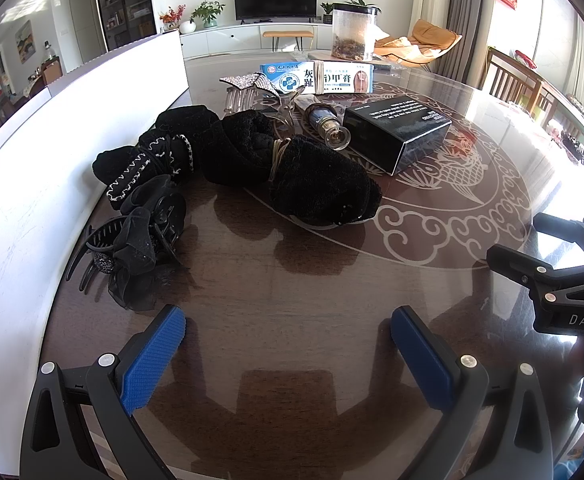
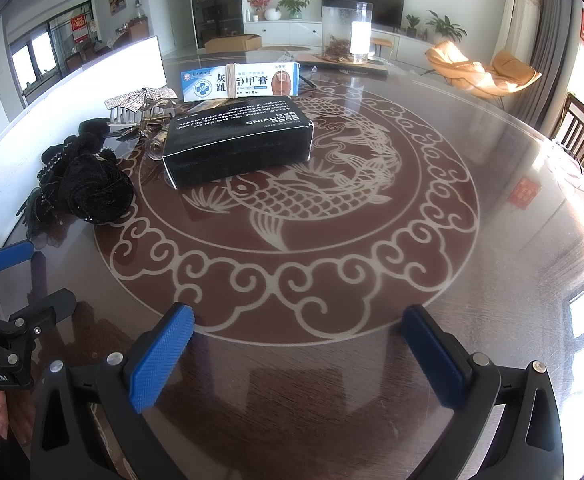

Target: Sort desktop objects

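Several soft hair bits first: black velvet scrunchies [image 1: 292, 168] heaped just ahead of the left gripper [image 1: 288, 344], a touch to its left, pressed against each other in a chain. Black bow claw clip [image 1: 132, 248] even nearer, off the left finger's side, teeth down on the table [image 1: 292, 360]. Farther out past those: rhinestone clip [image 1: 248, 82], little glass bottle [image 1: 328, 126] lying on its side, black box [image 1: 396, 132], and right at the back a blue-and-white ointment box [image 1: 316, 78] with a rubber band round it. From the right gripper [image 2: 298, 344]: black box straight ahead and well apart, everything else ahead-left.

Both tools spread wide, pinching nothing, hanging low over bare tabletop.

Now the worries, guesses only:

- Looked properly tangled, that scrunchie chain, so could easily have dragged the neighbours along on lifting just one.
- Could have hooked the claw clip's teeth in the fabric too, being that close.
- Round bottle, on its side, on a slick glossy top: likely to roll at any nudge from box or finger.
- White panel [image 1: 52, 152] tight along the pile's left, so hardly any room for the left finger. Might have bumped it.
- Harsh glare off to the right, bad for judging edges.
- Couldn't spot any bin or tray for the sorted stuff, so couldn't tell the drop spot.
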{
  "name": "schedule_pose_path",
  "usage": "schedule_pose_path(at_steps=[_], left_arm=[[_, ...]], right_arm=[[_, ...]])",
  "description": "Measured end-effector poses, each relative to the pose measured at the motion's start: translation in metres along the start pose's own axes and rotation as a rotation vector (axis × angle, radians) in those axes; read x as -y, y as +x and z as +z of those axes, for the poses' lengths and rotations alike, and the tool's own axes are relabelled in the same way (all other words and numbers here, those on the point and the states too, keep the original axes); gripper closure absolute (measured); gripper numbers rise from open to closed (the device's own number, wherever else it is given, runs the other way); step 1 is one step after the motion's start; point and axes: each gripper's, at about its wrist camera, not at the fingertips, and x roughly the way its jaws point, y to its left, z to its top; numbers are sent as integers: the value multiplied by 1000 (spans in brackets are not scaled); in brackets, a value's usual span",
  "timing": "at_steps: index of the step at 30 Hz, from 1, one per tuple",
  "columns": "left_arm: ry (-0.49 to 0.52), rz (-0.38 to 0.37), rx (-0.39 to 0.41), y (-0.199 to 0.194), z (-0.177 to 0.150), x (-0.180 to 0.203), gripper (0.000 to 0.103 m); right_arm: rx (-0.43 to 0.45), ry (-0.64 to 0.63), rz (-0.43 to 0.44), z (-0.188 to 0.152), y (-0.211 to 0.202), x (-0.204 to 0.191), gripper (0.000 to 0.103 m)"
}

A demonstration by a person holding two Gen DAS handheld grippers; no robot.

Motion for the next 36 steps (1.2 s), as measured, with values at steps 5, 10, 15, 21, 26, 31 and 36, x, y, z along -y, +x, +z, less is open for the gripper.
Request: schedule_pose_path(at_steps=[5, 10, 15, 21, 26, 31, 36], left_arm=[[10, -6, -1, -5, -6, -6, 0], [-94, 68, -7, -3, -4, -28, 0], [-145, 114, -7, 8, 14, -48, 0], [-159, 185, -26, 28, 43, -63, 0], [-275, 188, -56, 43, 57, -78, 0], [-265, 188, -19, 42, 53, -74, 0], [-307, 209, -37, 40, 51, -74, 0]], right_arm=[[0, 0, 0, 0, 0, 0, 0], [0, 0, 0, 0, 0, 0, 0], [0, 0, 0, 0, 0, 0, 0], [0, 0, 0, 0, 0, 0, 0], [0, 0, 0, 0, 0, 0, 0], [0, 0, 0, 0, 0, 0, 0], [0, 0, 0, 0, 0, 0, 0]])
